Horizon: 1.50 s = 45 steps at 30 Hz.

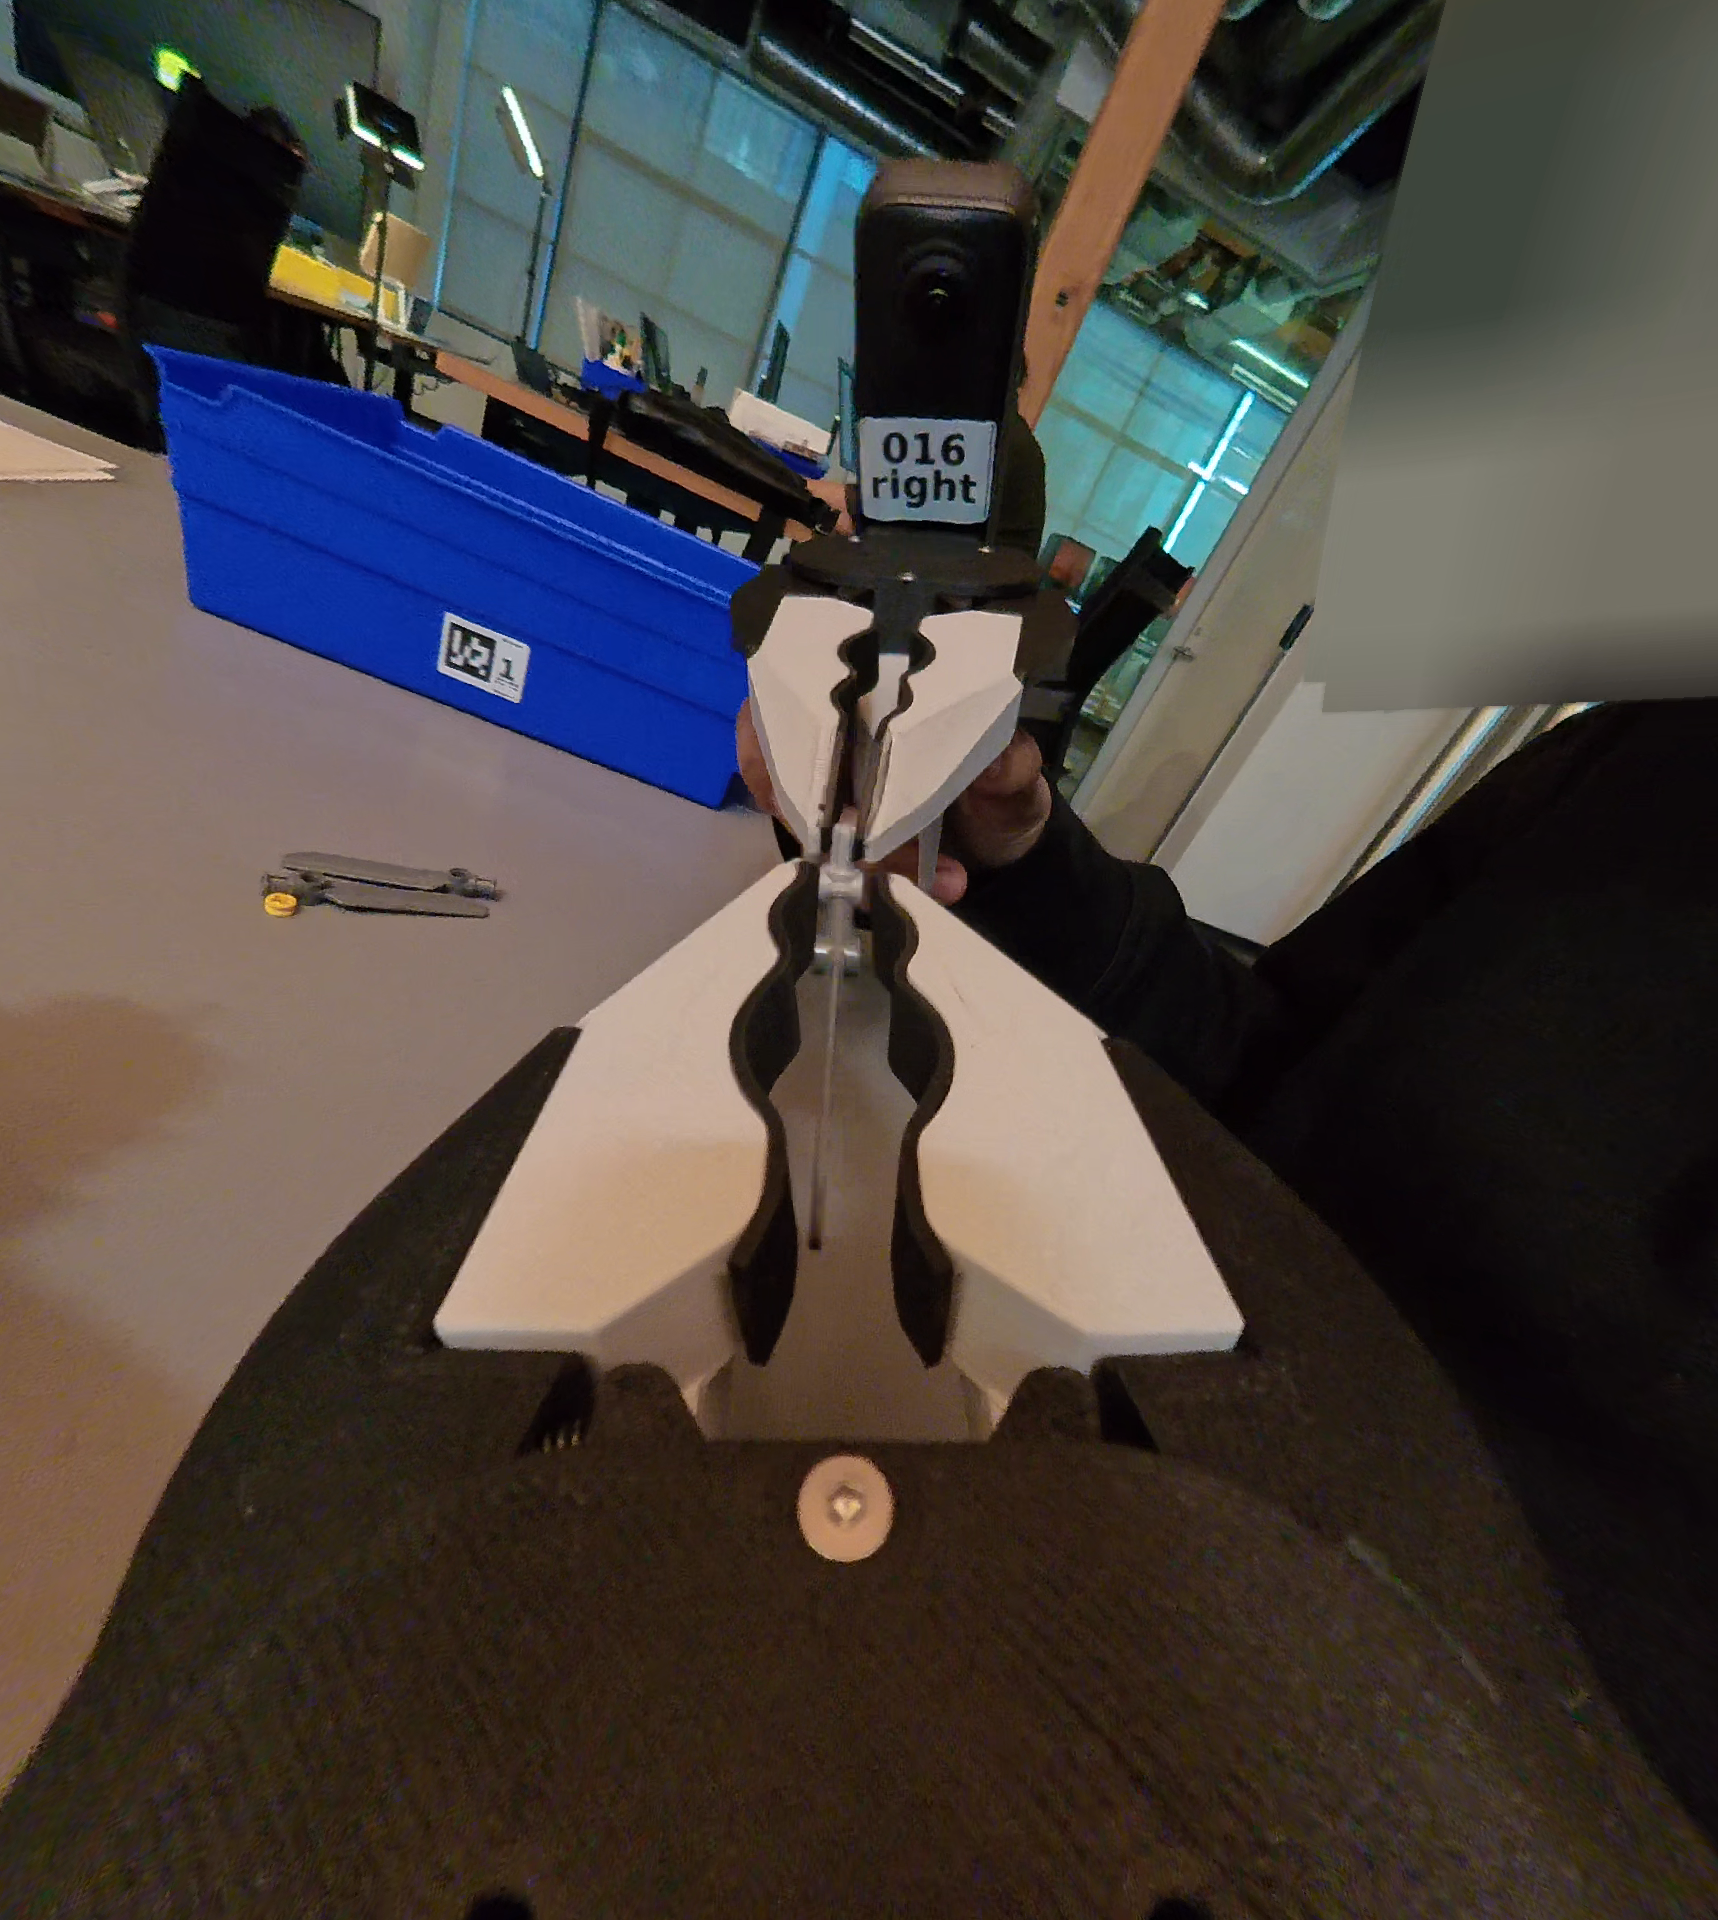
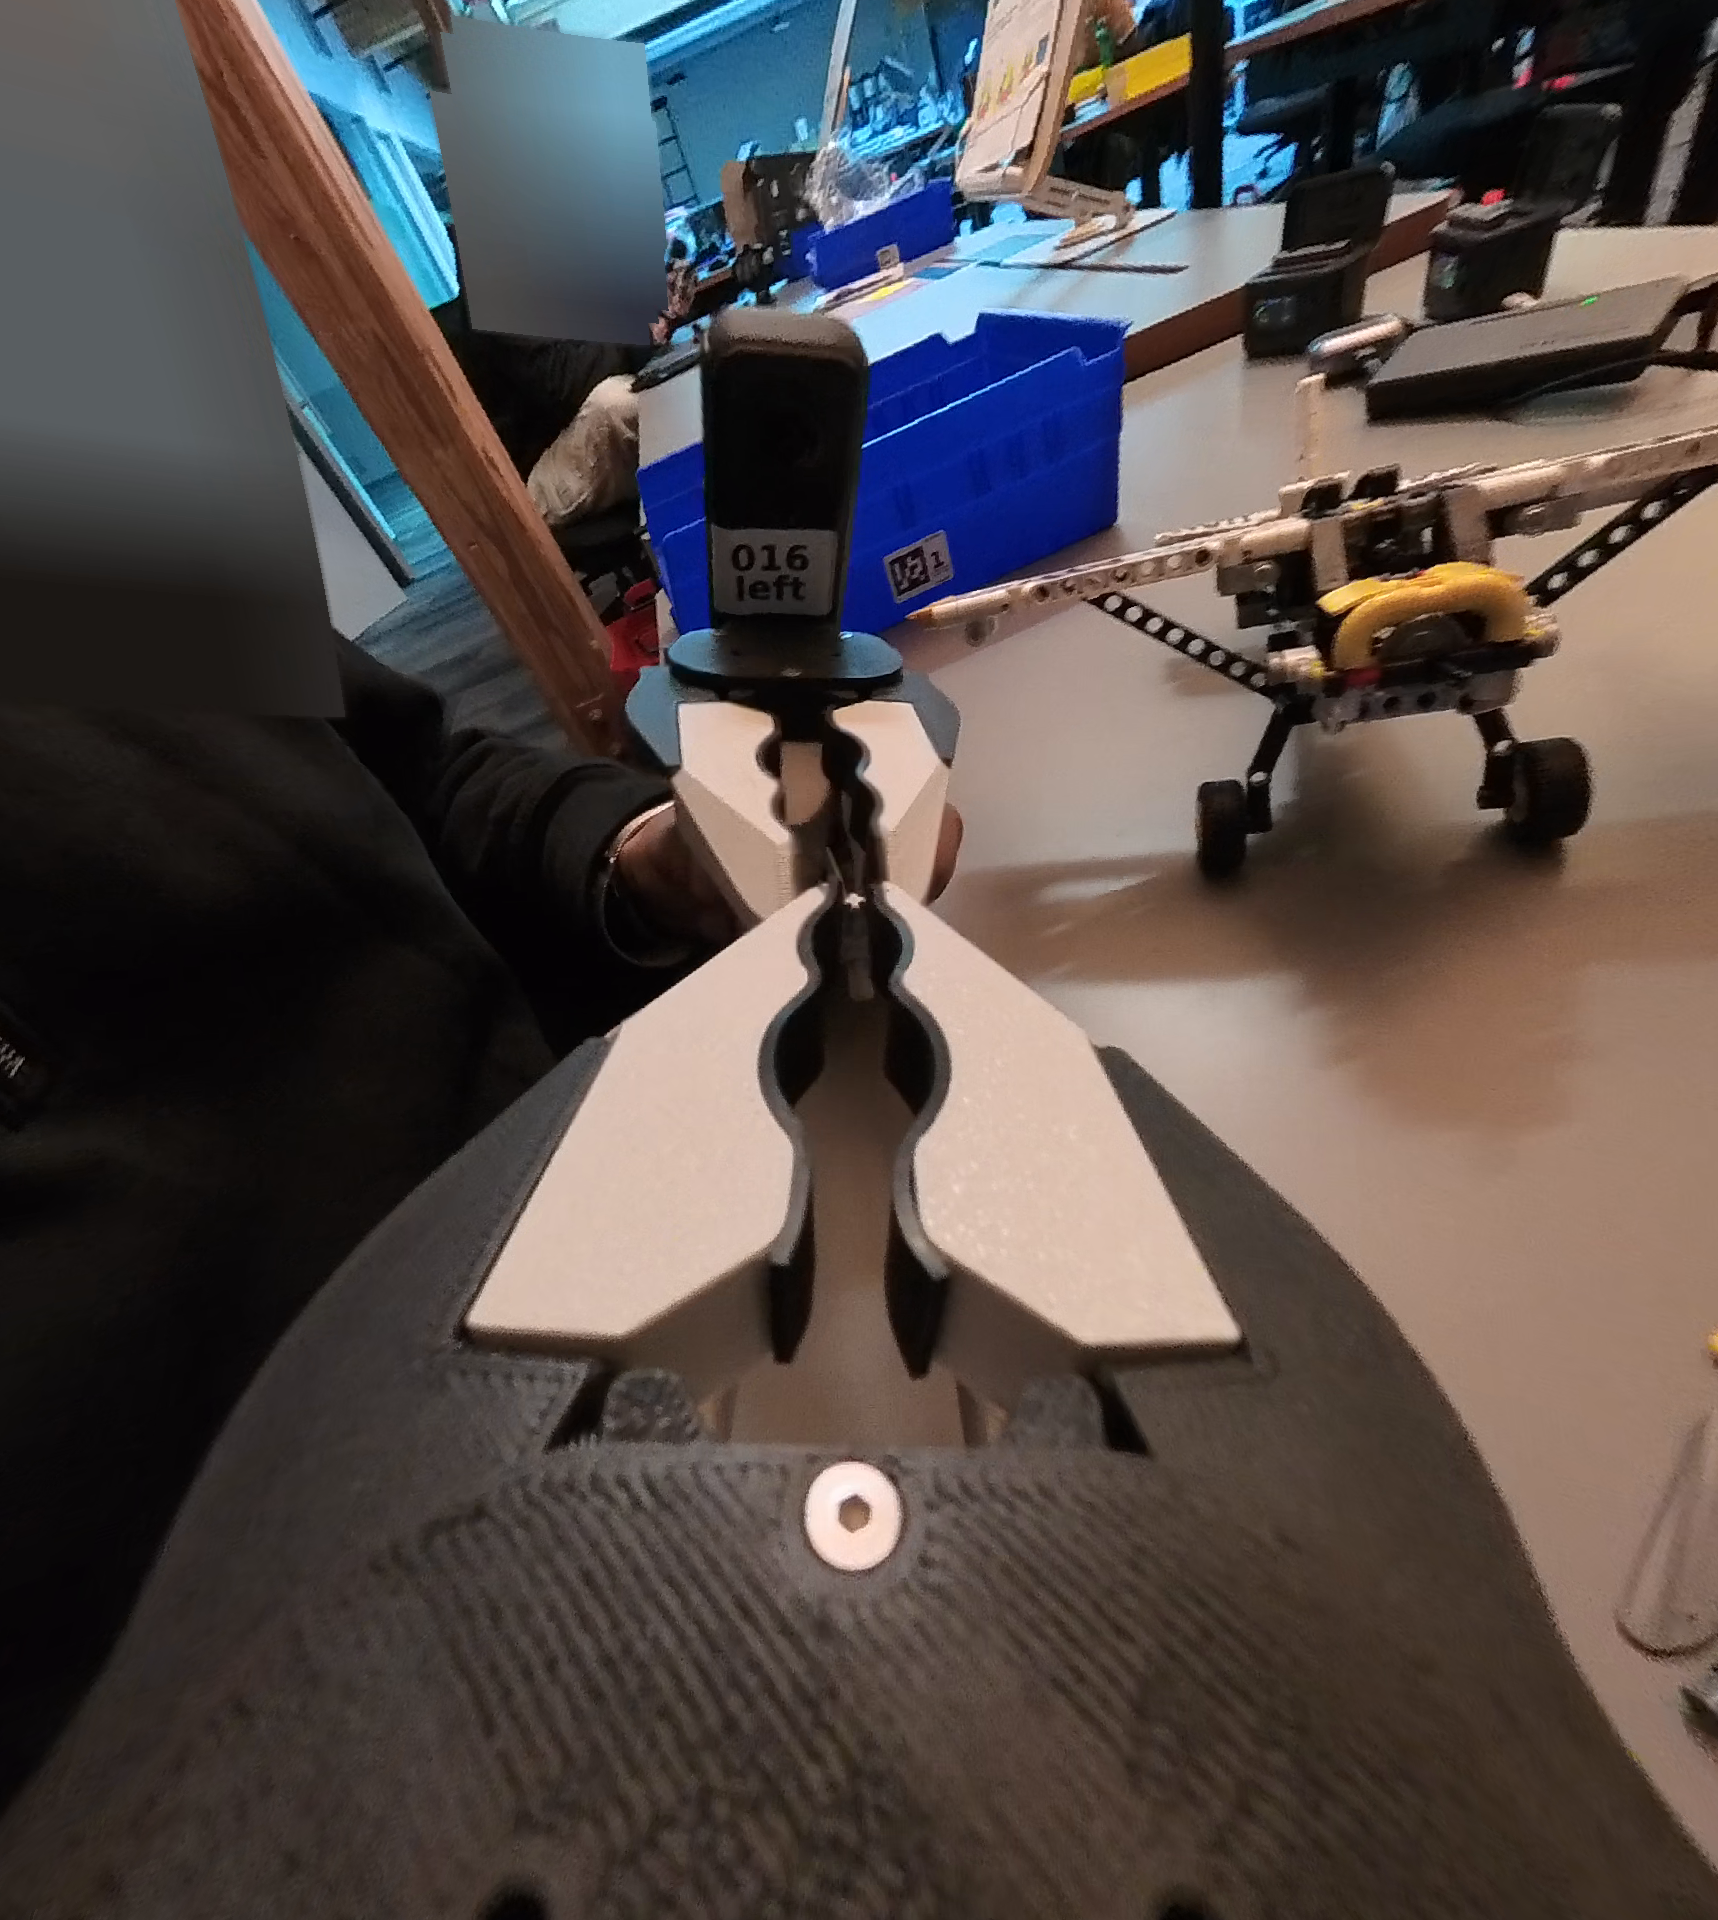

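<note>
Grey plastic connector (image 1: 839,883) on thin blade, pinched tip-to-tip by both white wavy-padded hand-held grippers, left (image 1: 839,868), right (image 2: 853,902)

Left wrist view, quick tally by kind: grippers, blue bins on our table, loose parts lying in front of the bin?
Grippers: 2 (left gripper, right gripper)
Blue bin: 1
Grey flat blades: 2
Yellow ring: 1
Total: 6

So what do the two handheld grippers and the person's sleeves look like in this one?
Both grippers match: the left gripper and right gripper have white angular fingers lined with wavy black pads, on a black textured printed body with a silver screw. Each carries an upright black camera bearing a white label. The sleeves are black.
</note>
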Each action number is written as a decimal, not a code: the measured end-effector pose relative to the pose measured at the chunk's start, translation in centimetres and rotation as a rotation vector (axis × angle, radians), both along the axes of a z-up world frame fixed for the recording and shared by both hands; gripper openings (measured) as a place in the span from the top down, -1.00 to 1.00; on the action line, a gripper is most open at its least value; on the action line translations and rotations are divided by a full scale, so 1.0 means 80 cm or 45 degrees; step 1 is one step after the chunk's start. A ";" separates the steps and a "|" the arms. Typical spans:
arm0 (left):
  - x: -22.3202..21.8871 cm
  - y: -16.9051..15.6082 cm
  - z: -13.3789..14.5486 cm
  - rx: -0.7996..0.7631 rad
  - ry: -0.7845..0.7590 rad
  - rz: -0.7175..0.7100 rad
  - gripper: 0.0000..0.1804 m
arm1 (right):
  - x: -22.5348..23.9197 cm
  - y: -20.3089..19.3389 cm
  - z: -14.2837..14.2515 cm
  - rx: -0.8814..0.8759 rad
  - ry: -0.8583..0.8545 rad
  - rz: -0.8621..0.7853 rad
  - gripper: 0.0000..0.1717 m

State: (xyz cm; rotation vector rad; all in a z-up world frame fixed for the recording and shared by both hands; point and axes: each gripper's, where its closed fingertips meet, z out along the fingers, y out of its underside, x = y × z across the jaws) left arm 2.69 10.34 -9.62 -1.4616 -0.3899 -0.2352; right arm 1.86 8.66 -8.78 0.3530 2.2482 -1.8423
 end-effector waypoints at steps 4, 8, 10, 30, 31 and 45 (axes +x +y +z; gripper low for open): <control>-0.007 -0.001 -0.001 0.014 -0.061 0.015 0.63 | -0.008 0.011 0.011 -0.089 -0.049 -0.021 0.98; -0.005 -0.001 -0.001 0.009 -0.045 0.013 0.69 | -0.010 0.015 0.010 -0.102 -0.068 -0.021 0.98; -0.004 -0.002 0.000 0.019 -0.038 0.010 0.77 | -0.010 0.015 0.006 -0.081 -0.064 -0.024 0.98; -0.004 -0.008 0.009 0.080 -0.049 -0.004 0.95 | -0.004 0.007 0.004 -0.177 -0.086 0.056 0.83; -0.003 -0.008 0.009 0.077 -0.053 -0.011 0.95 | -0.003 0.007 0.005 -0.184 -0.083 0.062 0.88; -0.002 -0.009 0.017 0.109 -0.064 -0.025 0.95 | -0.001 0.009 0.016 -0.250 -0.059 0.098 0.95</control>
